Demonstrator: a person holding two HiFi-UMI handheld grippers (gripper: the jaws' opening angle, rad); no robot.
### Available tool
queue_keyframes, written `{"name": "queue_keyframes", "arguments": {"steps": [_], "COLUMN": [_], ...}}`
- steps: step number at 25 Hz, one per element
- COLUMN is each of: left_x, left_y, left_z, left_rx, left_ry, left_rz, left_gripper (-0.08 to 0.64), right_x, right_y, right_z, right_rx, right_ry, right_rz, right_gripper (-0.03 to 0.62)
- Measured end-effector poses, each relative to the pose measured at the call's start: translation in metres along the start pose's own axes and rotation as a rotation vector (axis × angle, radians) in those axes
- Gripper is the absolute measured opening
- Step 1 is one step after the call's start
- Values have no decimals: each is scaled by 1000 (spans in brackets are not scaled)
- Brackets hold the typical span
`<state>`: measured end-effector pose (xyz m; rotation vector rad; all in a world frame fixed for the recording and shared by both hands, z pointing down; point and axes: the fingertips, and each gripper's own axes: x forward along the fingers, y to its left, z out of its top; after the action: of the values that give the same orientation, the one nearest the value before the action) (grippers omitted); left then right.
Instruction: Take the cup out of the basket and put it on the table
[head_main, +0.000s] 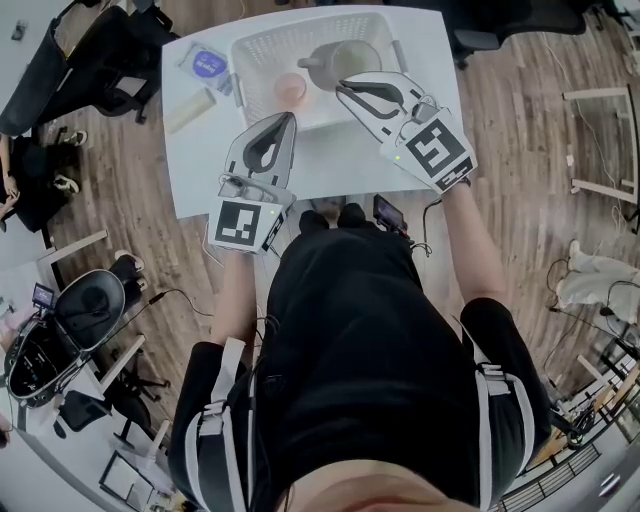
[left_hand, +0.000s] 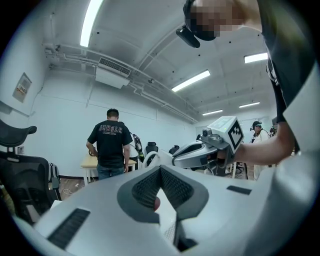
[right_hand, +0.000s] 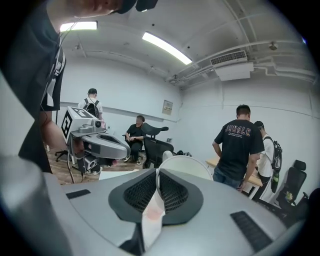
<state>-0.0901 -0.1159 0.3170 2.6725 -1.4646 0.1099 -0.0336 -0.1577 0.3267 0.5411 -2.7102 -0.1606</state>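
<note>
Closed and empty, the left tongs (head_main: 289, 117) and right tongs (head_main: 343, 88) are held before the basket (head_main: 250, 62), ready for the pink cup (head_main: 291, 88) inside.

the basket (head_main: 262, 55) sits on the table's (head_main: 330, 160) far side; inside it the cup (head_main: 291, 89) stands left of a jug (head_main: 340, 62); a packet (head_main: 209, 64) lies left of the basket.
</note>
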Motion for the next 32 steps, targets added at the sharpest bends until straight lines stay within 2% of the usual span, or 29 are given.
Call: {"name": "queue_keyframes", "arguments": {"steps": [14,21,32], "left_x": [-5,-6,-15], "left_y": [-21,-23,-35], "left_z": [-12,-22,-38], "left_rx": [-13,-23,-49], "left_ry": [4,17,26], "left_rz": [-47,-56,-82], "left_gripper": [17,18,18], "right_x": [-44,-48,-49], "right_y": [38,53,79], "right_z": [-11,-41,-60], "right_rx": [83,165,174], "right_ry": [-59,-15,6], "right_rz": [-60,-66,-37], "right_gripper": [35,35,35]}}
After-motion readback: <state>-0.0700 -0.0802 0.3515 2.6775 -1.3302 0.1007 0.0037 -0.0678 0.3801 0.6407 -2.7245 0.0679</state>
